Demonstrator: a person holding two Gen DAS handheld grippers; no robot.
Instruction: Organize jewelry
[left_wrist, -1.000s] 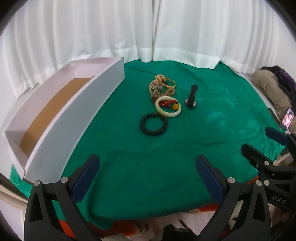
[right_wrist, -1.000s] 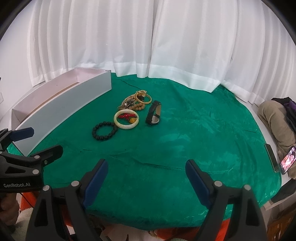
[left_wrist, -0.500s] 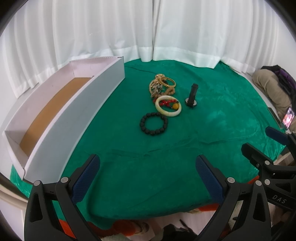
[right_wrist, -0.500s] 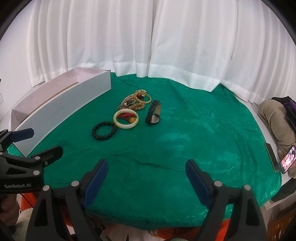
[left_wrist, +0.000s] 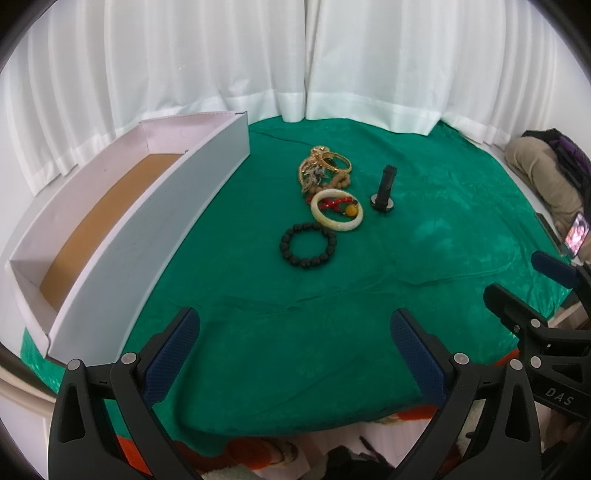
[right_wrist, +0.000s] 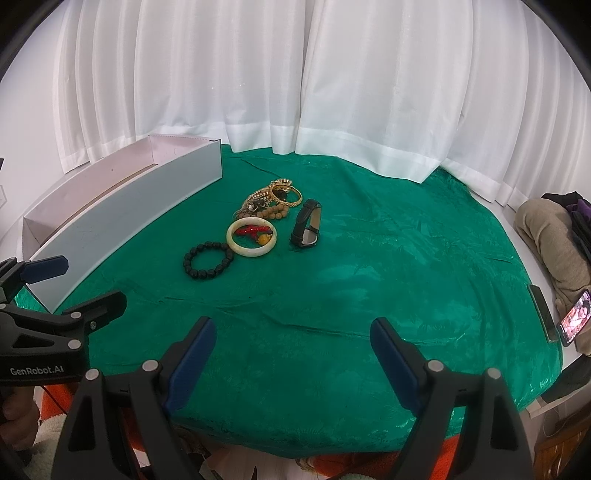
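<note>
Green cloth (left_wrist: 332, 332) covers the round table, and the jewellery lies in a loose cluster near its middle, well apart from both grippers, probably dumped there so each piece can be lifted out singly. Nearest the cameras is the black bead bracelet (left_wrist: 308, 244), lying flat and just touching the pale jade-coloured bangle (left_wrist: 337, 215) at its 1 o'clock; red beads and a yellow bead (left_wrist: 351, 211) sit inside that bangle's ring. Beyond it, at 12 o'clock, a tangle of gold chain and a gold bangle (left_wrist: 334, 161) rests against a strand of wooden beads (right_wrist: 275, 212). A black wristwatch (right_wrist: 306, 227) stands on its edge at 3 o'clock of the pale bangle, a little apart. The long white box (left_wrist: 147, 229), brown inside and holding nothing I can see, runs along the 9 o'clock side of the cloth, its open top facing up, likely the place the pieces are meant to go. The left gripper (left_wrist: 295, 332) hovers low over the near edge of the table with its blue pads spread wide and nothing between them; the right gripper (right_wrist: 293, 339) is held level beside it at its 3 o'clock, likewise spread and holding nothing. Both point toward the cluster, so I judge that no piece is yet sorted.
</note>
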